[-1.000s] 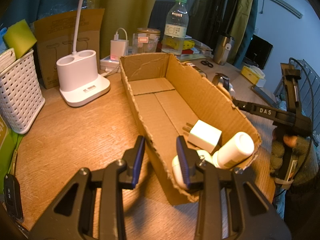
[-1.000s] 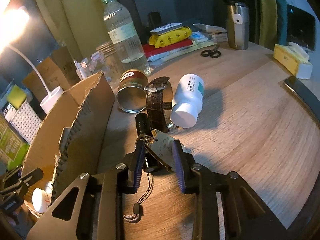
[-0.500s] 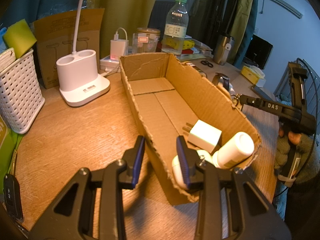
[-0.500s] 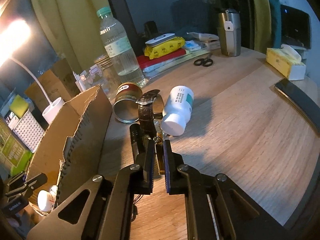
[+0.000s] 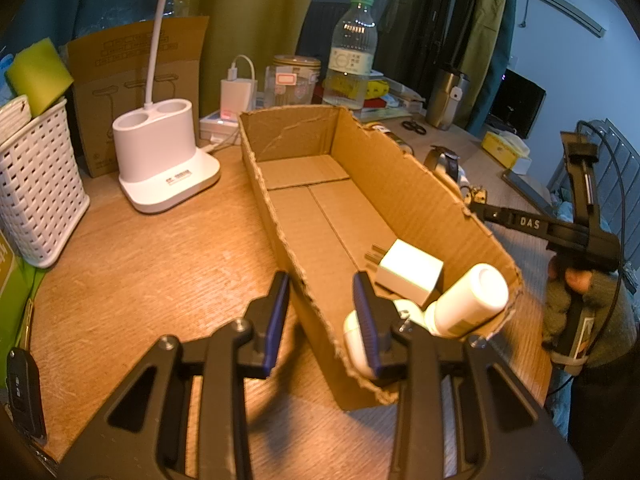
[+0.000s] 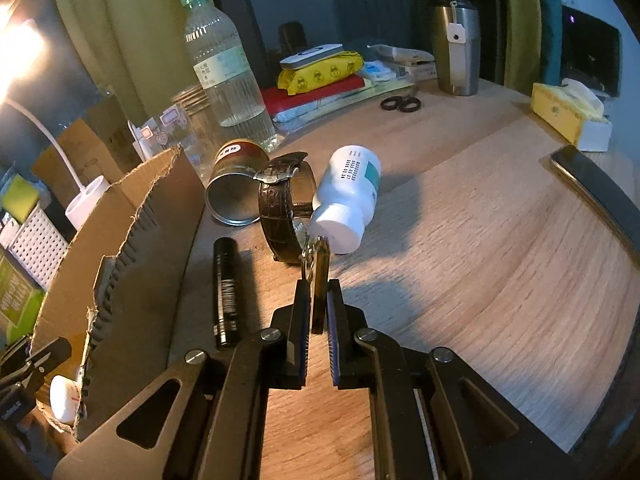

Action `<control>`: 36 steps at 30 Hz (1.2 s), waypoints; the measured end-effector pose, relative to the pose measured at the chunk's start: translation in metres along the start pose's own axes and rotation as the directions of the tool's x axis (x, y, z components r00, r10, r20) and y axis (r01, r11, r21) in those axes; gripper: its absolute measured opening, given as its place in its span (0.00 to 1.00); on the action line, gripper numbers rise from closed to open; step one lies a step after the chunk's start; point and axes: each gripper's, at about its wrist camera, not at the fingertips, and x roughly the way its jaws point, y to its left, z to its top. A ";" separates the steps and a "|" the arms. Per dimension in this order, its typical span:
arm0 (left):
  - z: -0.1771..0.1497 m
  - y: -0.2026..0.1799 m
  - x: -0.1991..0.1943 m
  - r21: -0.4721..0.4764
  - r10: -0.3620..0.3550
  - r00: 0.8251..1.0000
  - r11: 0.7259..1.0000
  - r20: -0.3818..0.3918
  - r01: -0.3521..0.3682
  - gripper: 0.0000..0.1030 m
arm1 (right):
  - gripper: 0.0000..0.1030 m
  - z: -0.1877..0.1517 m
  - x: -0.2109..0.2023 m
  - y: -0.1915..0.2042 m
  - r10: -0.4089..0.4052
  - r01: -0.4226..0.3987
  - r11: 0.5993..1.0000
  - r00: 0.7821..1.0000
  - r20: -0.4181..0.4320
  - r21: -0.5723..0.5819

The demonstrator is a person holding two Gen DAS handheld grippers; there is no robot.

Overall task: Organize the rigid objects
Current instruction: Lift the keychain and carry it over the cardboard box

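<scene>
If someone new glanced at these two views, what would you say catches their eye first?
Probably the long cardboard box mid-table, with the left gripper clamped on its near wall and a white charger inside. Next, the right gripper, shut on a thin keychain tag just before a brown watch.

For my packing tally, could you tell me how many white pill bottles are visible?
2: one pill bottle in the cardboard box, at its near end; one pill bottle on the table, beside the watch. Others may be hidden.

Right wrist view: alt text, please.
The right tongs are shut on a flat keychain tag above the wooden table. Beyond lie a black flashlight, brown watch, white pill bottle and tin can, with the cardboard box at left.
</scene>
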 end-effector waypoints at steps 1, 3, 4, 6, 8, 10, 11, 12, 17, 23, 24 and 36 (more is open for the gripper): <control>0.000 0.000 0.000 0.000 0.000 1.000 1.000 0.000 0.000 0.34 | 0.07 0.000 -0.002 0.000 -0.003 0.003 1.000 1.000 0.010 0.001; 0.000 0.000 0.000 0.000 0.000 1.000 1.000 0.000 0.000 0.34 | 0.07 -0.001 -0.005 0.002 -0.010 0.010 1.000 1.000 0.021 -0.013; 0.000 0.000 0.000 0.000 0.000 1.000 1.000 0.000 0.000 0.34 | 0.07 -0.001 -0.006 0.003 -0.008 0.008 1.000 1.000 0.024 -0.018; 0.000 0.000 0.000 0.000 0.000 1.000 1.000 0.000 0.000 0.34 | 0.07 0.000 -0.011 0.007 -0.005 0.006 0.999 0.999 0.037 -0.032; 0.000 0.000 0.000 0.000 0.000 1.000 1.000 0.000 0.000 0.34 | 0.07 0.001 -0.015 0.012 -0.005 0.008 0.999 0.999 0.049 -0.047; 0.000 0.000 0.000 0.000 0.000 1.000 1.000 0.000 0.000 0.34 | 0.07 0.002 -0.021 0.016 -0.004 0.007 0.998 0.998 0.061 -0.057; 0.000 0.000 0.000 0.000 0.000 1.000 1.000 0.000 0.000 0.34 | 0.07 0.003 -0.025 0.018 -0.002 0.006 0.998 0.998 0.070 -0.062; 0.000 0.000 0.000 0.000 0.000 1.000 1.000 0.000 0.000 0.34 | 0.07 0.003 -0.029 0.020 -0.001 0.006 0.998 0.997 0.080 -0.066; 0.000 0.000 0.000 0.000 0.000 1.000 1.000 0.000 0.000 0.34 | 0.07 0.008 -0.057 0.038 0.022 -0.006 0.994 0.990 0.142 -0.114; 0.000 0.000 0.000 0.000 0.000 1.000 1.000 0.000 0.000 0.34 | 0.07 0.012 -0.091 0.065 0.082 -0.048 0.985 0.975 0.205 -0.167; 0.000 0.000 0.000 0.000 0.000 1.000 1.000 0.000 0.000 0.34 | 0.07 0.013 -0.095 0.069 0.094 -0.058 0.983 0.973 0.211 -0.175; 0.000 0.000 0.001 0.000 0.000 1.000 1.000 0.000 0.000 0.34 | 0.07 0.007 -0.095 0.121 0.215 -0.162 0.949 0.960 0.179 -0.271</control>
